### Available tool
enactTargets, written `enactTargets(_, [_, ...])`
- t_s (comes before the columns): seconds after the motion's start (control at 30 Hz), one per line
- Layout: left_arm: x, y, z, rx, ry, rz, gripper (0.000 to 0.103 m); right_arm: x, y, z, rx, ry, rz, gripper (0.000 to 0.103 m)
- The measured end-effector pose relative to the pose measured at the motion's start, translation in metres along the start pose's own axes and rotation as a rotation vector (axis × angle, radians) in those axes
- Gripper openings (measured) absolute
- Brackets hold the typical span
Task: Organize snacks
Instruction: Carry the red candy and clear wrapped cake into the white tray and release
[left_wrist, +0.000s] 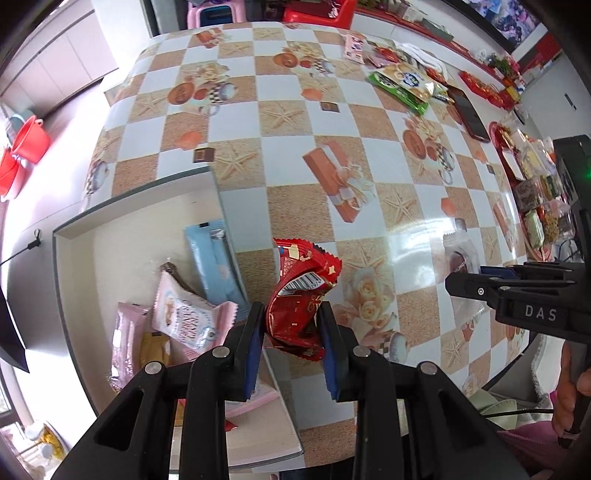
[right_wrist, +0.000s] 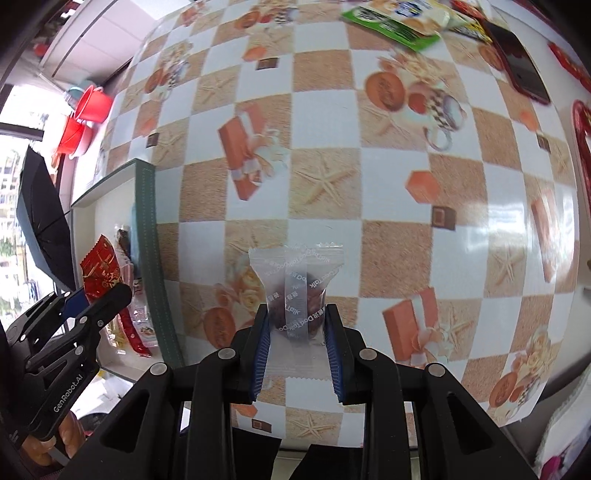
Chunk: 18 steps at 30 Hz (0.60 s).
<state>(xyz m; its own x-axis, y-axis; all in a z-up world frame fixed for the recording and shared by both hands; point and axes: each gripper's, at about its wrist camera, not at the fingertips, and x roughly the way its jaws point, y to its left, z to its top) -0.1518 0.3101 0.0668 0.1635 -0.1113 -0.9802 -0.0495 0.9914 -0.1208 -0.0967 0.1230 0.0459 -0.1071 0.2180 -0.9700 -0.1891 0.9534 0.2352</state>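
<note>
Checkered tabletop (left_wrist: 295, 110) with snacks, one pack clamped in each claw.

Left claw (left_wrist: 291, 332) at lower centre of left view, clamped on crumpled red pack (left_wrist: 301, 299), held over right wall of grey box (left_wrist: 218, 192). Inside box at lower left: pink packs (left_wrist: 188, 321) and blue pack (left_wrist: 214, 266). Right claw (right_wrist: 295, 350) at lower centre of right view, pinching clear pack (right_wrist: 295, 284) with dark snack inside, above tabletop, right of box. Green bag (left_wrist: 402, 86) and phone (left_wrist: 471, 112) at upper right of left view, well apart from box. Red buckets (left_wrist: 22, 155) at far left edge.
</note>
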Motion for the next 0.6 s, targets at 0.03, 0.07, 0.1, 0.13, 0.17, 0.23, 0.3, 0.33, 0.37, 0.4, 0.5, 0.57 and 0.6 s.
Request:
enactTargets(0.03, [-0.001, 0.004, -0.001, -0.01, -0.002, 0.0, 0.031, -0.001, 0.005, 0.002, -0.013, 0.001, -0.001, 0.03])
enactTargets(0.07, [-0.002, 0.01, -0.002, -0.023, -0.005, 0.002, 0.031, 0.0, 0.011, 0.003, -0.026, 0.002, -0.001, 0.03])
enactTargets(0.1, [-0.003, 0.015, -0.003, -0.035, -0.008, 0.003, 0.031, 0.001, 0.017, 0.005, -0.041, 0.003, -0.001, 0.03])
enactTargets(0.13, [-0.004, 0.022, -0.004, -0.05, -0.011, 0.003, 0.031, 0.002, 0.024, 0.007, -0.057, 0.006, -0.002, 0.03])
enactTargets(0.17, [-0.005, 0.027, -0.005, -0.059, -0.013, 0.005, 0.031, 0.003, 0.031, 0.009, -0.072, 0.008, -0.003, 0.03])
enactTargets(0.23, [-0.006, 0.041, -0.009, -0.092, -0.014, 0.011, 0.031, 0.007, 0.045, 0.011, -0.103, 0.017, -0.003, 0.03])
enactTargets(0.3, [-0.006, 0.054, -0.014, -0.124, -0.01, 0.015, 0.031, 0.011, 0.06, 0.012, -0.139, 0.029, -0.002, 0.03])
enactTargets(0.33, [-0.005, 0.061, -0.017, -0.14, -0.007, 0.019, 0.031, 0.013, 0.068, 0.013, -0.16, 0.035, -0.003, 0.03])
enactTargets(0.37, [-0.005, 0.068, -0.021, -0.159, -0.003, 0.024, 0.031, 0.015, 0.074, 0.013, -0.176, 0.04, -0.004, 0.03])
enactTargets(0.4, [-0.004, 0.075, -0.024, -0.177, 0.001, 0.028, 0.031, 0.017, 0.082, 0.013, -0.195, 0.045, -0.003, 0.03])
enactTargets(0.5, [-0.004, 0.093, -0.034, -0.223, 0.006, 0.04, 0.031, 0.023, 0.103, 0.014, -0.247, 0.059, 0.001, 0.03])
enactTargets(0.57, [-0.005, 0.102, -0.04, -0.243, 0.005, 0.049, 0.031, 0.026, 0.117, 0.014, -0.281, 0.066, 0.002, 0.03])
enactTargets(0.6, [-0.005, 0.106, -0.041, -0.251, 0.005, 0.053, 0.031, 0.027, 0.123, 0.015, -0.296, 0.068, 0.002, 0.03])
